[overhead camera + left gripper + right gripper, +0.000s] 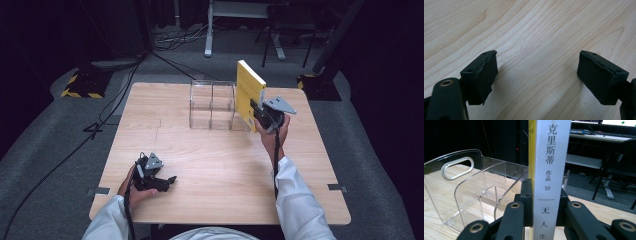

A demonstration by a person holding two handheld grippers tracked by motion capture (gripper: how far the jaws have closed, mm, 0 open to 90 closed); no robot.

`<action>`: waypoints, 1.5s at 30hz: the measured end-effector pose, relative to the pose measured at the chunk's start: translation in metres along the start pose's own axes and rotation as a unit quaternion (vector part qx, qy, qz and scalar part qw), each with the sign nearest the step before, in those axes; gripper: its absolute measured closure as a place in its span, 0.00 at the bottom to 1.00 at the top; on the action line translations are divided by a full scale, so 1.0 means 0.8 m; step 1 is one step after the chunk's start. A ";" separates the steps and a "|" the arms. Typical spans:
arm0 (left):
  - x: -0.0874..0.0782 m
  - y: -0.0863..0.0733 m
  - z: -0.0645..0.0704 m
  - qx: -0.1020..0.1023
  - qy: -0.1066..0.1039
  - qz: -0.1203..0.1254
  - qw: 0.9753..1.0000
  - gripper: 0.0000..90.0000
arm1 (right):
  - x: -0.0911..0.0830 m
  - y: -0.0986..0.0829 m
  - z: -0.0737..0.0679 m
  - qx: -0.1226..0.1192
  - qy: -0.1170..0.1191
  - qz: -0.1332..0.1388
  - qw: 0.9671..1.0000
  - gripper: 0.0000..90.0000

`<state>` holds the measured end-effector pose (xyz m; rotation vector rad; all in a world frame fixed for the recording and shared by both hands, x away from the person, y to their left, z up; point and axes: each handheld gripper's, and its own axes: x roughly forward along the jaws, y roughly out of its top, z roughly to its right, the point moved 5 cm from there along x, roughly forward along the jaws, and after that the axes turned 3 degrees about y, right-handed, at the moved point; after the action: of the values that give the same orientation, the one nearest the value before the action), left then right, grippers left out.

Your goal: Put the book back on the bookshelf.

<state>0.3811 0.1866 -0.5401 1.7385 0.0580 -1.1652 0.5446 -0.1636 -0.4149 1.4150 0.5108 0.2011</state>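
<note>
- Above the counter's (200,165) far right part, the yellow book (248,92) stands upright, long axis vertical, white spine (550,170) facing the right gripper (261,114), whose jaws are clamped on its lower end.
- Just left sits the clear divided organizer (212,106); judged step: carrying the book for slotting. Next it calls for lining up over a compartment, then lowering.
- Left gripper (167,182) rests on the counter, jaws wide, empty.
</note>
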 end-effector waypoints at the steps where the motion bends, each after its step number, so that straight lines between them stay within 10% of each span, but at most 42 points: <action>1: 0.000 0.000 0.001 0.002 -0.002 0.000 1.000 0.21 | 0.006 -0.001 -0.003 -0.004 -0.001 -0.001 1.000 0.85; 16: -0.001 -0.001 0.002 0.006 -0.006 0.000 1.000 0.21 | 0.048 -0.016 0.001 0.012 -0.024 -0.009 1.000 0.85; 45: -0.001 -0.001 0.002 0.003 -0.008 -0.001 1.000 0.21 | 0.032 -0.064 -0.006 0.017 -0.018 -0.036 0.999 0.71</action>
<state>0.3793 0.1865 -0.5403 1.7356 0.0458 -1.1806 0.5562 -0.1567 -0.4704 1.4281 0.5365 0.1083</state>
